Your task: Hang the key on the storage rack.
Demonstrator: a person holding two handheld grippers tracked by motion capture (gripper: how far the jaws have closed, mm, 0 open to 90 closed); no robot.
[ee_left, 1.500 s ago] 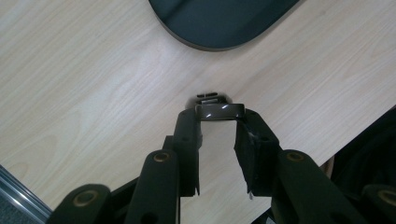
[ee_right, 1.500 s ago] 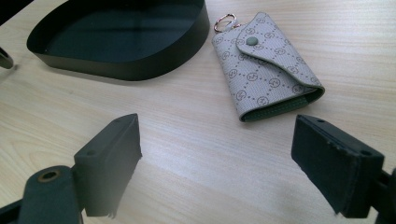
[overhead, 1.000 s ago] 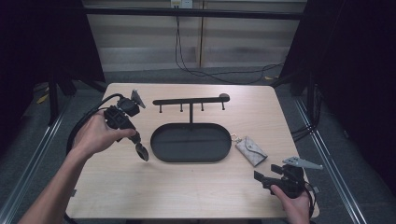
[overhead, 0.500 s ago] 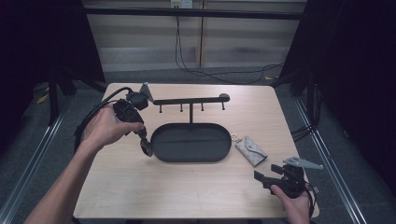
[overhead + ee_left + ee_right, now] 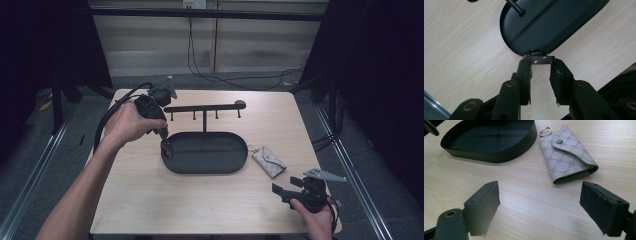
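Observation:
My left gripper (image 5: 165, 142) (image 5: 541, 65) is shut on a small dark glossy object (image 5: 541, 60) (image 5: 166, 150), pinched at the very tips of the jaws. It hangs over the left end of a black oval tray (image 5: 210, 150) (image 5: 549, 22). A grey patterned key pouch (image 5: 268, 161) (image 5: 567, 155) with a ring lies on the table just right of the tray (image 5: 491, 153). Near the front right corner my right gripper (image 5: 282, 192) (image 5: 540, 200) stands open, jaws wide, nothing between them, with the pouch a little ahead.
A black T-shaped rack (image 5: 205, 107) with several small hooks rises on a post (image 5: 516, 6) from the back of the tray. The light wooden table (image 5: 200, 205) has bare room in front. Dark floor surrounds the table edges.
My left hand has carried the dark object to the right and farther back, from the open table to the tray's left end. The right gripper has stayed still.

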